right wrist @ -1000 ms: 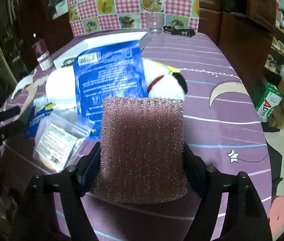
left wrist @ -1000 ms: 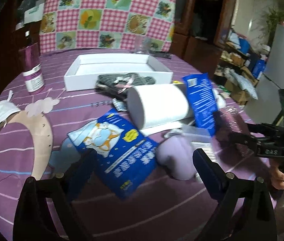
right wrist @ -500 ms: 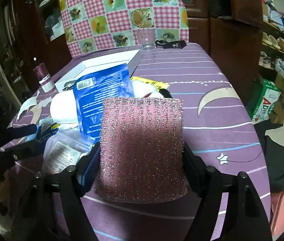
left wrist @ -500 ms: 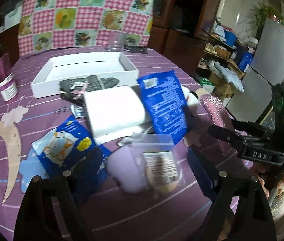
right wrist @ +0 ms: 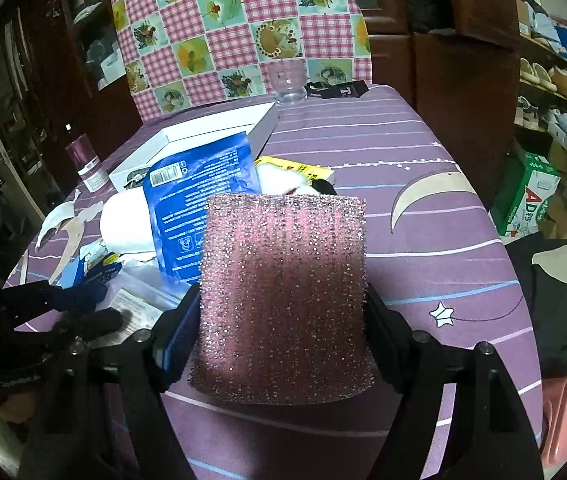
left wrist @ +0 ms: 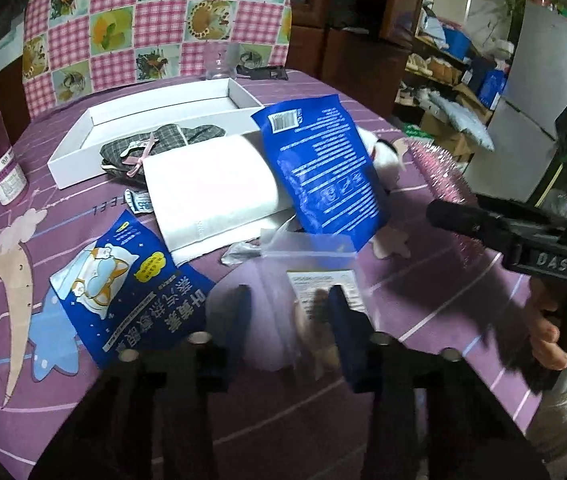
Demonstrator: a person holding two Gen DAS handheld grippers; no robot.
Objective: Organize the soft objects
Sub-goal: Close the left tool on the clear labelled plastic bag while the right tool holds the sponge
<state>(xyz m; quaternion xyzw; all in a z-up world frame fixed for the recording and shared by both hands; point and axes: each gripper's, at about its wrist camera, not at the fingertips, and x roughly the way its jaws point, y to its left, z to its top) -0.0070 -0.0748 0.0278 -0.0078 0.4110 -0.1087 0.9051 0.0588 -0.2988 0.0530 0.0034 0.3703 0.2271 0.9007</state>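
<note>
Down at the near edge of the table [left wrist: 283,412], the left gripper [left wrist: 289,304] tilts forward and downward, its jaws closing around a pale lilac soft lump [left wrist: 255,320] and the clear plastic bag [left wrist: 315,276] lying over it; motion blur keeps me from telling whether the pads press on them yet. Just beyond lie a blue packet with a cartoon picture [left wrist: 123,284], a white roll [left wrist: 211,196], and a second blue packet [left wrist: 323,168] leaning on that roll. Farther back sits a white tray [left wrist: 83,148] with a checked grey cloth [left wrist: 163,144] at its front wall. Off to the right, the right gripper [right wrist: 283,312] angles downward above the cloth-covered tabletop, pinching a glittery pink sponge [right wrist: 283,280] by its two sides, and a hand [left wrist: 547,332] wraps its handle.
</note>
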